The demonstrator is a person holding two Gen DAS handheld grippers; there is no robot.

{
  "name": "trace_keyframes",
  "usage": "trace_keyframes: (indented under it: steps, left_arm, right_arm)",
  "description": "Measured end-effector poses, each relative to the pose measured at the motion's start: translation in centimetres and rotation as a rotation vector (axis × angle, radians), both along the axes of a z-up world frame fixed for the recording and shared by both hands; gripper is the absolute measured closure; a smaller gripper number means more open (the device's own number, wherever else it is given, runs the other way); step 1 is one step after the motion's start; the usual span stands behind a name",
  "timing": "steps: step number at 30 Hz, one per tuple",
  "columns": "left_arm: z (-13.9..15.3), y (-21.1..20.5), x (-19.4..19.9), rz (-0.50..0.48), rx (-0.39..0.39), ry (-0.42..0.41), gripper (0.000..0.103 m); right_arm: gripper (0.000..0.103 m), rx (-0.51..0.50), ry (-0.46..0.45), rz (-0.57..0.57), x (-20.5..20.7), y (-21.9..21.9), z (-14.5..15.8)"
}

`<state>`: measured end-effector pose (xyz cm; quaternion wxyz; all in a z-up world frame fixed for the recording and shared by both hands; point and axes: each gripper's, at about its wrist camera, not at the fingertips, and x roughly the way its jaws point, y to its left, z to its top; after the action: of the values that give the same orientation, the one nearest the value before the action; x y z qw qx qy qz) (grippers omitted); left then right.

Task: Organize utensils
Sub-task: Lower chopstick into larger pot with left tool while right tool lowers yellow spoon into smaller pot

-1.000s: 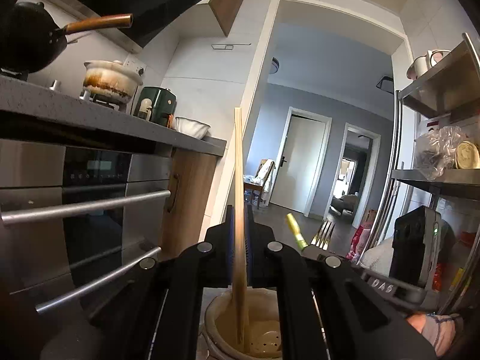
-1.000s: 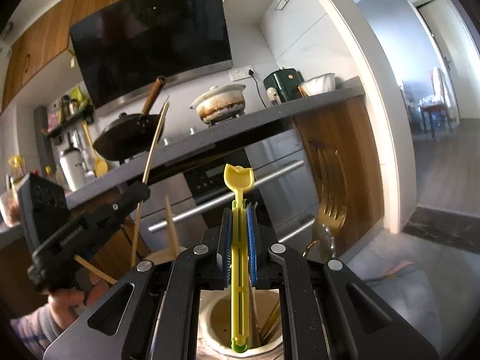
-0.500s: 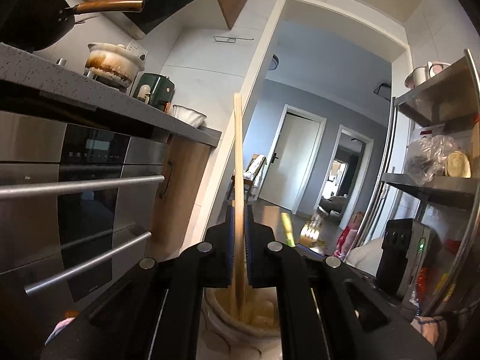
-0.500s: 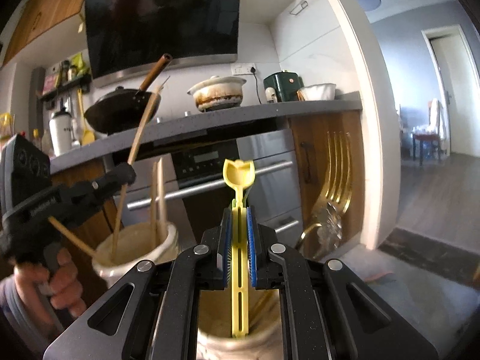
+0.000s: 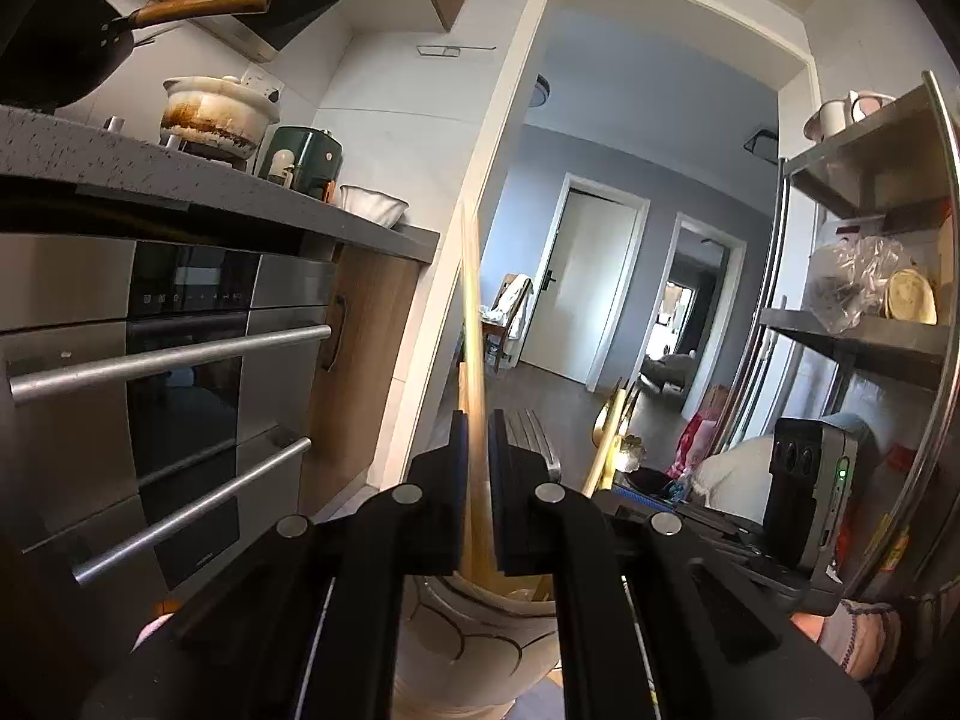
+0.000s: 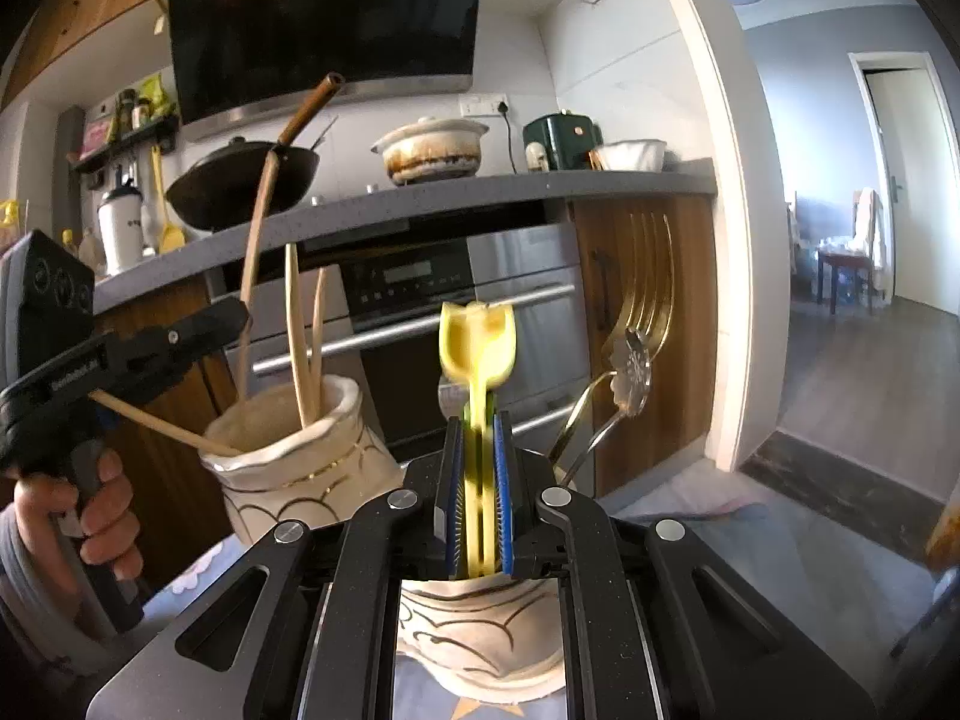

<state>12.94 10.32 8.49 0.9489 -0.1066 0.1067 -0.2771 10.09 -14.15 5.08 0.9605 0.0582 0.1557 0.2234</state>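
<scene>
My left gripper point(image 5: 477, 426) is shut on a wooden chopstick point(image 5: 471, 312) whose lower end reaches into a cream ceramic holder point(image 5: 474, 648) just below the fingers. In the right wrist view that left gripper point(image 6: 231, 318) holds the chopstick point(image 6: 258, 228) over the left holder point(image 6: 288, 462), which has several chopsticks in it. My right gripper point(image 6: 478, 420) is shut on a yellow plastic utensil point(image 6: 477, 342) that stands in a second cream holder point(image 6: 480, 630). A gold fork point(image 6: 648, 276) and a silver spoon point(image 6: 627, 372) stand in that holder too.
A grey counter point(image 6: 420, 198) with a black wok point(image 6: 240, 180), a clay pot point(image 6: 432, 144) and a green appliance point(image 6: 561, 132) runs above a steel oven point(image 6: 420, 312). A metal shelf rack point(image 5: 870, 240) stands to the right. A doorway point(image 5: 600, 288) opens behind.
Both grippers have sunk lower, bringing the chopstick and the yellow utensil deeper into their holders. The holders now sit closer beneath the fingers, and the views have tilted up.
</scene>
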Motion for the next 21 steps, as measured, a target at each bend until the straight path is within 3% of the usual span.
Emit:
trace_keyframes:
  steps: [6, 8, 10, 13, 17, 21]
  left_arm:
    - [0.7, -0.2, -0.1, 0.013, 0.009, -0.013, 0.094]
    - [0.9, 0.0, -0.2, 0.023, 0.008, -0.014, 0.083]
    - [1.2, 0.1, -0.3, 0.035, 0.012, -0.017, 0.082]
    - [1.9, 0.1, -0.5, 0.057, 0.021, -0.019, 0.078]
    - [2.9, 0.3, -1.4, 0.096, 0.033, -0.032, 0.061]
    - [3.4, -0.2, -2.7, 0.130, 0.078, -0.042, 0.054]
  right_arm:
    - [0.087, 0.014, 0.009, 0.004, -0.3, -0.3, 0.2]
    - [0.082, 0.014, 0.001, 0.003, -0.6, -0.4, 0.4]
    - [0.080, 0.019, -0.008, 0.000, -1.0, -0.6, 0.8]
    - [0.069, 0.036, -0.013, 0.004, -1.8, -1.1, 1.4]
    - [0.053, 0.037, -0.023, -0.001, -3.1, -1.7, 2.3]
    - [0.039, 0.033, -0.029, -0.012, -4.8, -2.6, 3.1]
